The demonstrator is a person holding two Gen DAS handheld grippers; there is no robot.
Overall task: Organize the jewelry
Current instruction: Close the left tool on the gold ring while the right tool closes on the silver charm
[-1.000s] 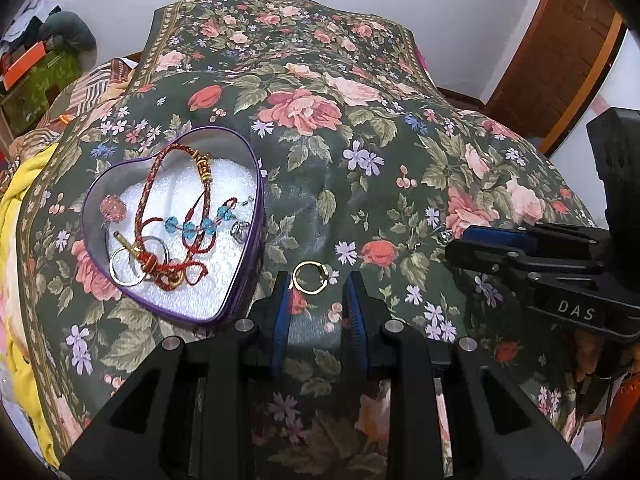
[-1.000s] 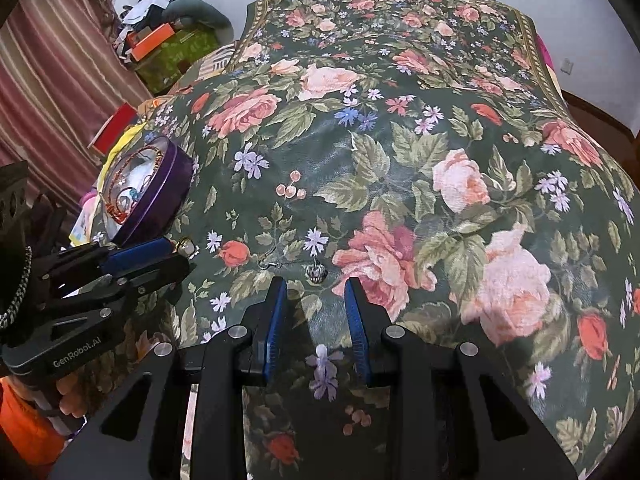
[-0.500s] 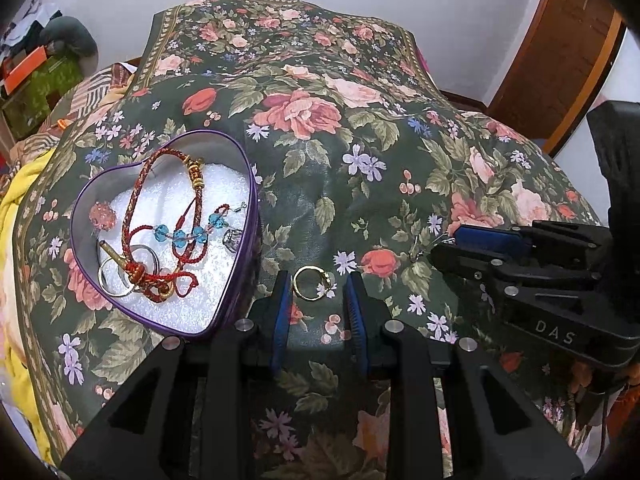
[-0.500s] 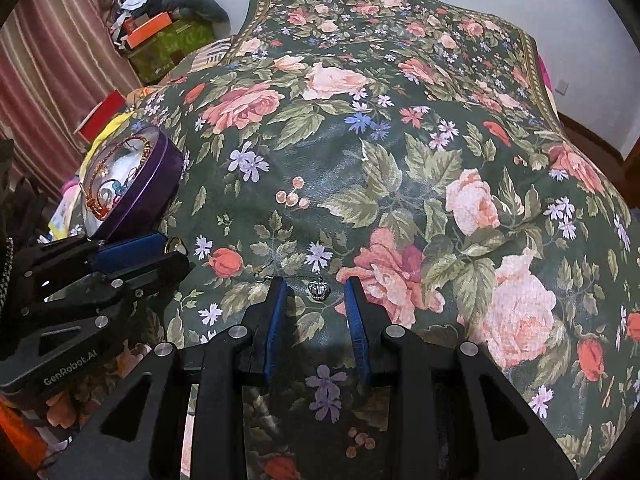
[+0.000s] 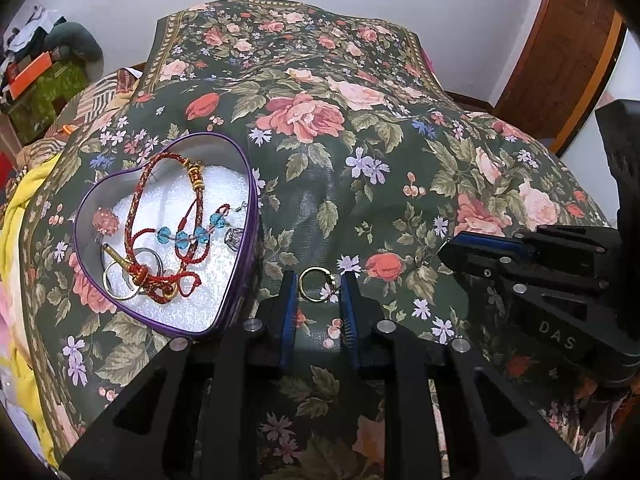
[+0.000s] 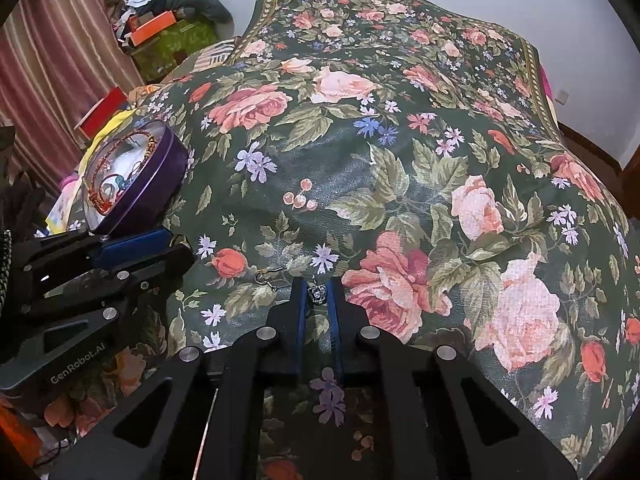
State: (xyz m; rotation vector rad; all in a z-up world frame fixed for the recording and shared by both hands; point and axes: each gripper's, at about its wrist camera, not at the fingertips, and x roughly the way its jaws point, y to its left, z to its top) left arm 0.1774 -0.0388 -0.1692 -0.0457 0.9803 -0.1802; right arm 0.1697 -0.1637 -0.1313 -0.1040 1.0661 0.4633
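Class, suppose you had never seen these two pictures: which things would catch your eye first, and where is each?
First the purple heart-shaped tin, left on the floral cloth, holding red cord bracelets and blue beads. Next the gold ring between the left gripper fingers, and a small silver charm between the right gripper fingers.

My left gripper (image 5: 318, 294) matte black with blue finger pads (image 5: 287, 312), silver round screws along its frame, white "GenRobot.AI" lettering on its side, my right gripper (image 6: 318, 300) equally black, blue-padded, marked "DAS"
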